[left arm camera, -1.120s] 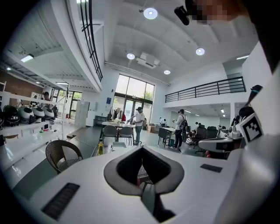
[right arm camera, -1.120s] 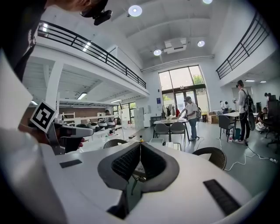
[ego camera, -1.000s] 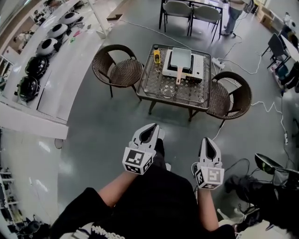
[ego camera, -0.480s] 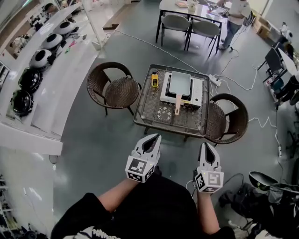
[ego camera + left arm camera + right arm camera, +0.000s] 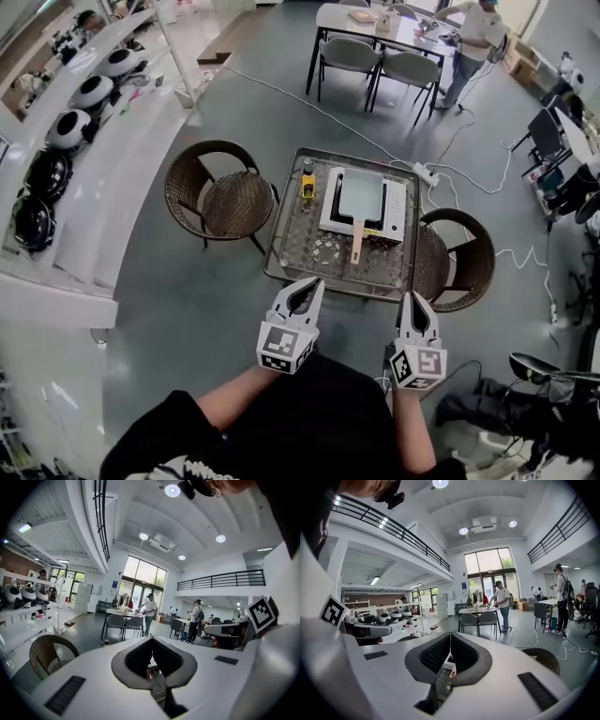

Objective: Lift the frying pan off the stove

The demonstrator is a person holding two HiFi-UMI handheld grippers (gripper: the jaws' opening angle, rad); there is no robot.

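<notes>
The square grey frying pan (image 5: 361, 194) sits on the white stove (image 5: 397, 212) on a low glass table (image 5: 311, 246). Its wooden handle (image 5: 357, 241) points toward me. Both grippers hang in front of my body, short of the table's near edge and apart from the pan. My left gripper (image 5: 308, 284) is shut with nothing in it, its tips meeting in the left gripper view (image 5: 151, 638). My right gripper (image 5: 415, 298) is likewise shut and empty, its tips pressed together in the right gripper view (image 5: 450, 633).
A yellow object (image 5: 307, 184) stands on the table left of the stove. Wicker chairs flank the table at the left (image 5: 217, 199) and right (image 5: 461, 259). Cables (image 5: 469, 173) cross the floor. A white counter (image 5: 112, 159) runs along the left. A person (image 5: 467, 30) stands at a far table.
The table with stove and pan has drawn closer to both grippers in the head view. Both grippers stay shut and empty, held in the same pose.
</notes>
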